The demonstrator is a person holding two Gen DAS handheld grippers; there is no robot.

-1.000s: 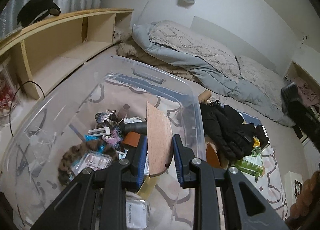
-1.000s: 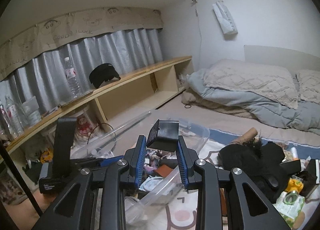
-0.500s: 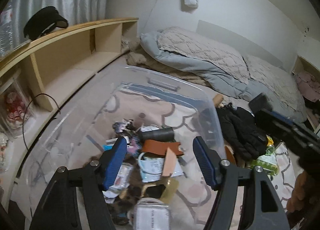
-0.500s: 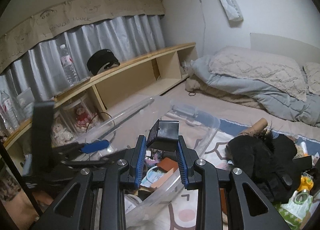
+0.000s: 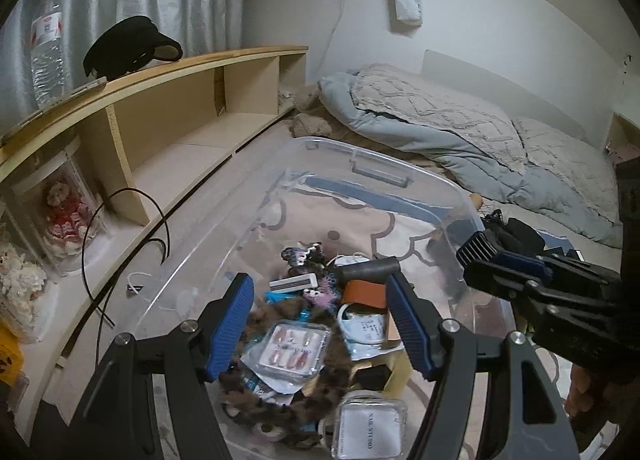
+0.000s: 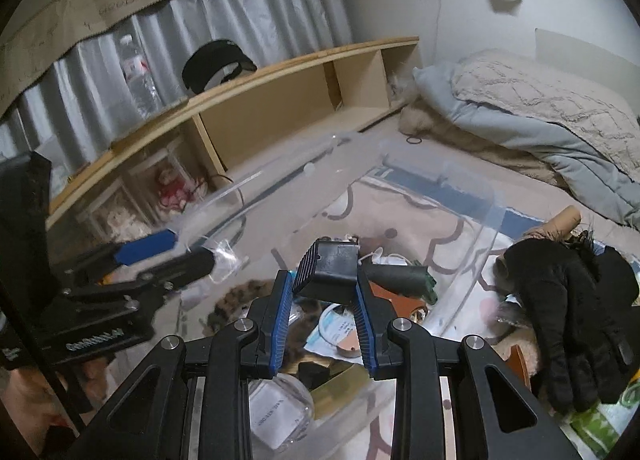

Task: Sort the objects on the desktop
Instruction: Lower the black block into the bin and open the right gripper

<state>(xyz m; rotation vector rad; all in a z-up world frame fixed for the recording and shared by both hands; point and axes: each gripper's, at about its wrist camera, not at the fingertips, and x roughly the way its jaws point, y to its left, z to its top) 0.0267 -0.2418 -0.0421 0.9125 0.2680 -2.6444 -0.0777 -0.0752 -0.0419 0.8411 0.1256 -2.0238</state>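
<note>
A clear plastic bin (image 5: 376,173) lies on the patterned mat and holds several small things: a nail-tip case (image 5: 294,350), a furry brown item (image 5: 320,388), a dark roll (image 5: 368,270) and a brown leather piece (image 5: 366,294). My left gripper (image 5: 320,324) is open and empty above the bin's near end. My right gripper (image 6: 324,324) is shut on a small black ribbed block (image 6: 326,274) and holds it over the bin (image 6: 472,195); it also shows in the left wrist view (image 5: 476,250) at the bin's right rim.
A wooden shelf (image 5: 168,99) runs along the left with a black cap (image 5: 128,41) and a water bottle (image 5: 46,43) on top. Black gloves (image 6: 568,300) lie right of the bin. Bedding (image 5: 440,119) lies behind. A black cable (image 5: 120,227) loops at the left.
My left gripper opened and let the brown cork-like piece fall into the bin. My right gripper moved left over the bin, still holding the black block.
</note>
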